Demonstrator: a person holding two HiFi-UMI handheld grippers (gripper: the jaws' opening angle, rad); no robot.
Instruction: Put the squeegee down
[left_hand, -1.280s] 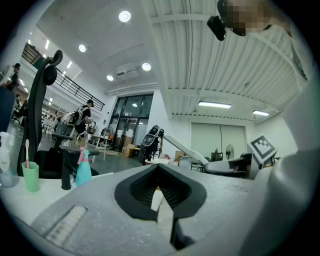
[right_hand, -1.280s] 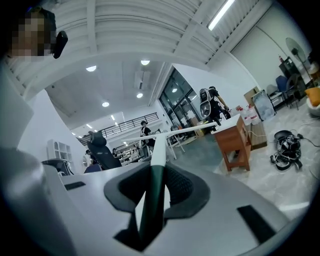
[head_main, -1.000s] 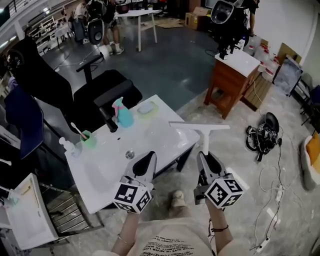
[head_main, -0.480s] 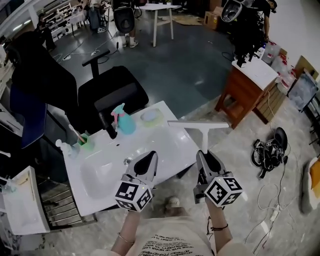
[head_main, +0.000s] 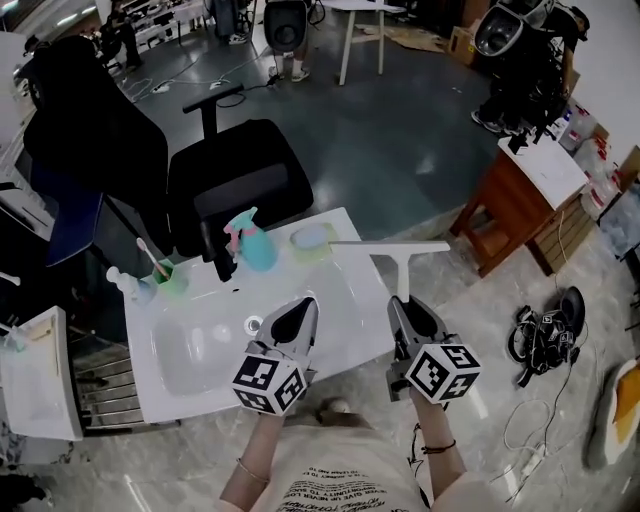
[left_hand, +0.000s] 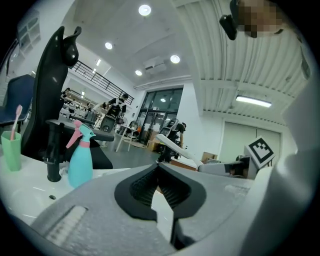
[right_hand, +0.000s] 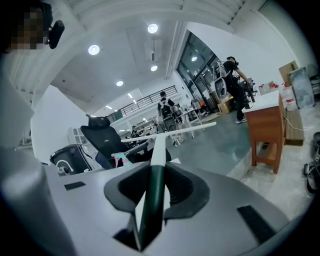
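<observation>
Squeegee (head_main: 398, 262) sits clamped in right hand-held gripper (head_main: 405, 303); left hand-held gripper (head_main: 300, 308) has jaws together, empty

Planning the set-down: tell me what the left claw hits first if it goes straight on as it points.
Nothing near, as far as the views show. The left claw, shut, points level above the white countertop, right of the teal spray bottle; beyond lies open floor. Depth is unclear, so only likely.

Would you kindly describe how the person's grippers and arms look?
The left gripper and right gripper are grey tapering shells with black fingers. Each carries a white cube with black square markers. The person wears a pale printed shirt and a dark wristband on the right wrist.
</observation>
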